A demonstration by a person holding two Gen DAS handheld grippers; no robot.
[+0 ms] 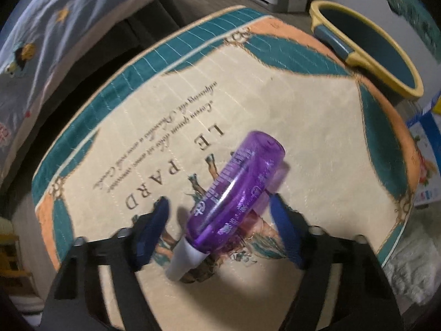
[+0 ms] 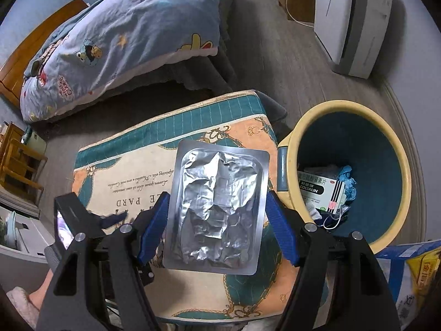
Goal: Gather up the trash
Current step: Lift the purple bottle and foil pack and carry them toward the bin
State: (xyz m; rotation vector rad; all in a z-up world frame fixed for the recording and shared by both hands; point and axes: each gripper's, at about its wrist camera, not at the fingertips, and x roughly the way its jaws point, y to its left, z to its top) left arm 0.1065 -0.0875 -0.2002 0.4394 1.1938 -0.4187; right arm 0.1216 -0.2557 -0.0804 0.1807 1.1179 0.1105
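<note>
collecting trash: bottle pickup on the left, foil pack carried on the right

closing stage on the left side. left gripper pointed steeply down with its blue fingers apart on either side of the purple bottle, which lay on the printed cushion, white cap toward the camera. a gap showed between each pad and the bottle, so no grip yet. right gripper was clamped on the edges of a crumpled silver foil pack, held above the cushion. trash bin sat just right of those fingers, with a medicine box and scraps already inside. judged next: left fingers needed to seat on the bottle's round body squarely, or it could roll; right needed to swing over the bin rim and let go.
</note>
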